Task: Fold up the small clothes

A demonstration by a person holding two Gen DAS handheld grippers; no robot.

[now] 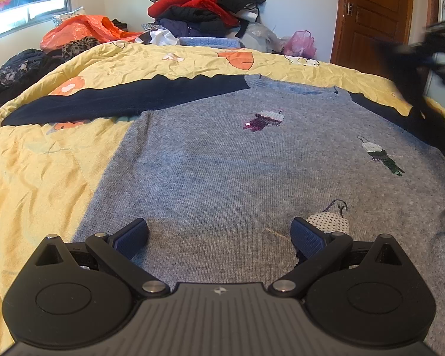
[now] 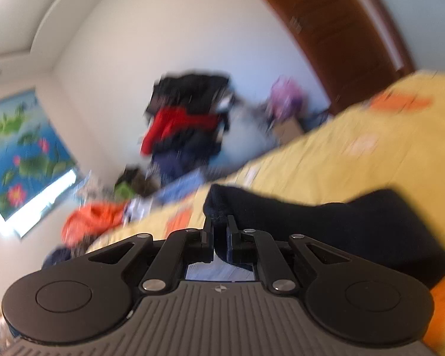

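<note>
Sweater (image 1: pixel 222 163): a grey knit body with dark navy sleeves is seen spread flat, front up, on the bed; the neckline lies at the far end and the hem nearest the left wrist camera.
Decoration: three small sequinned motifs are stitched on the grey front — a purple-and-white one (image 1: pixel 265 120) near the chest, a white-and-green one (image 1: pixel 381 155) toward the right side, and a white dotted one (image 1: pixel 329 221) low down, just beside the left gripper's right finger.
Left sleeve (image 1: pixel 118 98): it is stretched straight out across the quilt, away from the body, lying flat.
Right sleeve (image 2: pixel 326 222): its dark navy cuff end is lifted off the quilt, and the rest trails down in a thick fold; the right wrist view is blurred.
Left gripper (image 1: pixel 219 237): it is held low over the hem area of the grey body, its jaws spread wide apart with nothing between them.
Right gripper (image 2: pixel 221 231): its jaws are clamped together on the cuff end of the right sleeve.
Bed quilt (image 1: pixel 44 172): yellow, wrinkled, with orange flower prints, it lies under the whole sweater.
Clothes heap (image 1: pixel 204 6): red, black and dark blue garments are piled against the wall beyond the bed.
Door (image 1: pixel 376 14): brown wood, seen at the far right.
</note>
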